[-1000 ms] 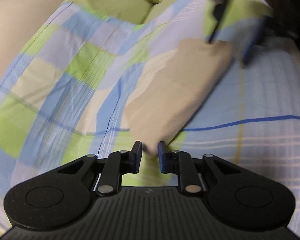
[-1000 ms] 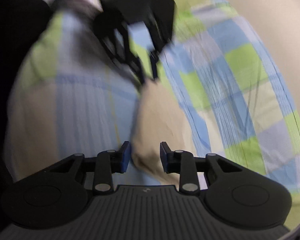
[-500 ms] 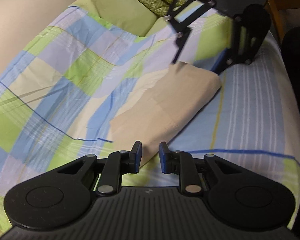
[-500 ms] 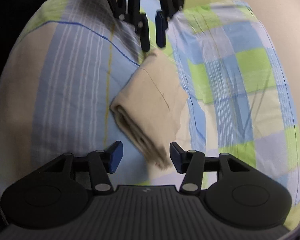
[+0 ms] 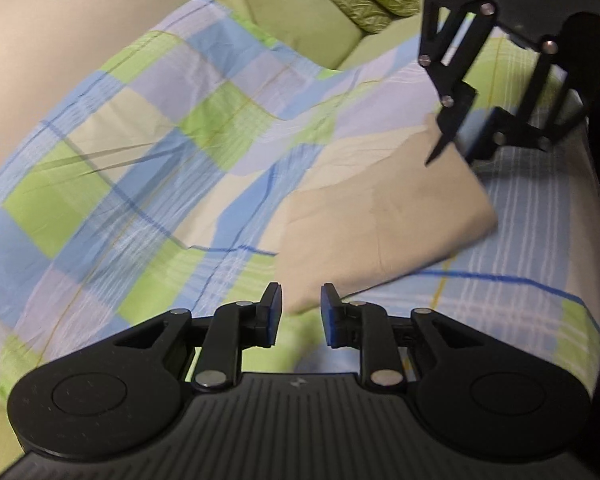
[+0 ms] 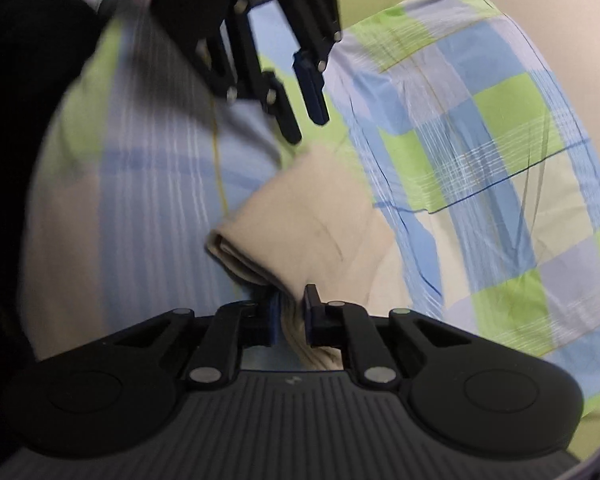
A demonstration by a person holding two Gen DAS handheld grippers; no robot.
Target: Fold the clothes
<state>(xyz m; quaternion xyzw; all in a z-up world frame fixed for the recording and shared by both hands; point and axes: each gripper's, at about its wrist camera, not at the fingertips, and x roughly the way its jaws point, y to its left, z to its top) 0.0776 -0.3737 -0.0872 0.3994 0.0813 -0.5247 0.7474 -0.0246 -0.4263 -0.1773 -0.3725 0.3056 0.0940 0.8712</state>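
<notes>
Pinching folded beige cloth [image 6: 312, 216], right tongs [image 6: 290, 316]; left tongs [image 5: 300, 312] parted.

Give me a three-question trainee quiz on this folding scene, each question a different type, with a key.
1. True or false: the right tool is shut on the folded beige garment.
2. Multiple choice: the left tool is
A. clamped on a green pillow
B. open, with the garment's near corner in front of its gap, not gripped
C. out of view
3. Fill in: the garment lies on a bedspread checked in blue, white and ____.

Key: 1 true; 2 B; 3 green.
</notes>
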